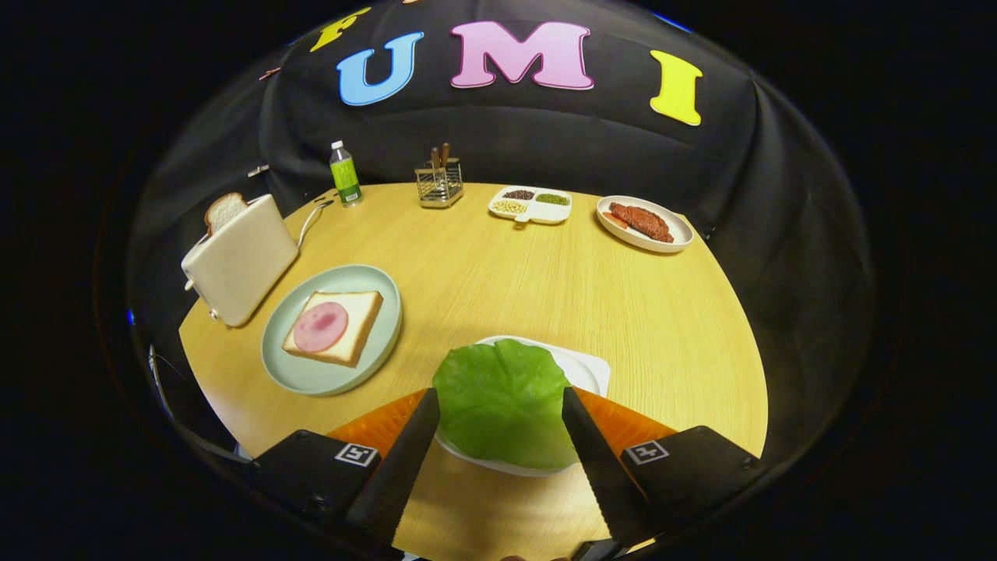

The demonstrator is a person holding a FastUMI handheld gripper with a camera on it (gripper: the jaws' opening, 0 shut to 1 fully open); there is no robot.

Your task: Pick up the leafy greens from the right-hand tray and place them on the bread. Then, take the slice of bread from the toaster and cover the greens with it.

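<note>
Hovering low over the white tray (588, 366) with the gripper (498, 405) spread wide, one finger on each side of the leafy greens (502, 405). Fingertips sit right at the leaf's edges, but can't tell if they're actually pressing on it or just flanking it. Greens lying flat on that tray, between the fingers. Off to the left and further ahead, pale green plate (311, 374) carrying a bread slice (347, 343) topped with a round pink ham piece (320, 326). Just beyond that, cream toaster (237, 261) with another bread slice (224, 210) poking out the top. Way at the back of the wooden table (506, 273): green bottle (343, 174), wire utensil rack (438, 183), divided dish of beans (531, 205), plate of meat (644, 224).
</note>
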